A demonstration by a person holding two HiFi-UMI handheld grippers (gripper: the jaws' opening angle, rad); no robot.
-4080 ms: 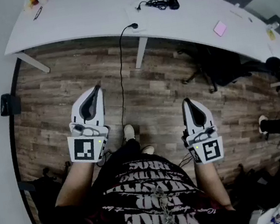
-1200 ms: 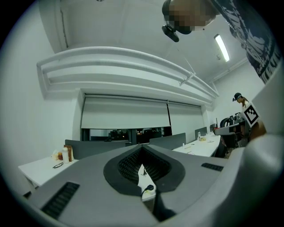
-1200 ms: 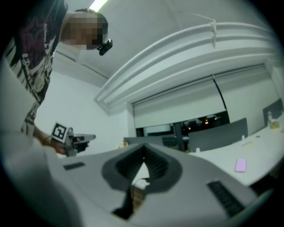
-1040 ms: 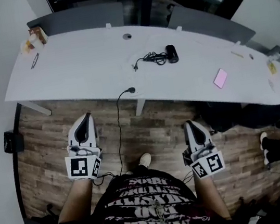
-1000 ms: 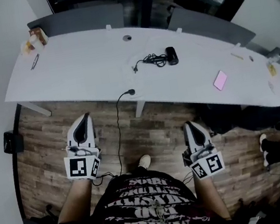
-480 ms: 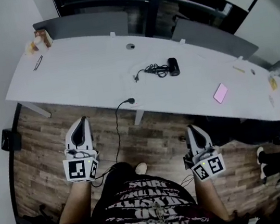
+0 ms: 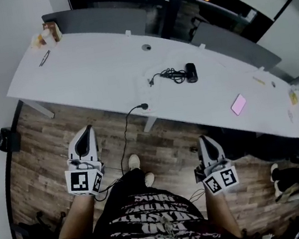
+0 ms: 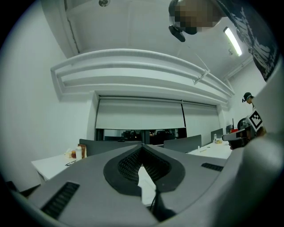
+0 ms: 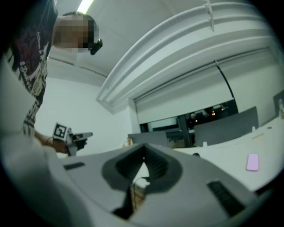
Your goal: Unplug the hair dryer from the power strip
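A black hair dryer [image 7: 190,72] lies on the long white table [image 7: 92,74], with its coiled black cord [image 7: 169,74] to its left. I cannot make out the power strip against the white top. A black cable [image 7: 128,136] hangs from a plug [image 7: 144,106] at the table's near edge down to the floor. My left gripper [image 7: 87,129] [image 8: 143,145] and right gripper [image 7: 204,139] [image 9: 144,158] are both shut and hold nothing. They point level toward the table, over the wooden floor and well short of the dryer.
A pink flat object [image 7: 239,104] lies on the table to the right, and bottles and packets [image 7: 46,35] stand at its far left end. Grey dividers [image 7: 100,20] back the table. A table leg [image 7: 149,123] stands ahead, a black box [image 7: 5,140] sits on the floor at the left, and a seated person's legs [image 7: 290,155] show at the right.
The head view has shifted, so the table now sits lower and more central in the picture. Both grippers stay shut in front of the body and have hardly moved.
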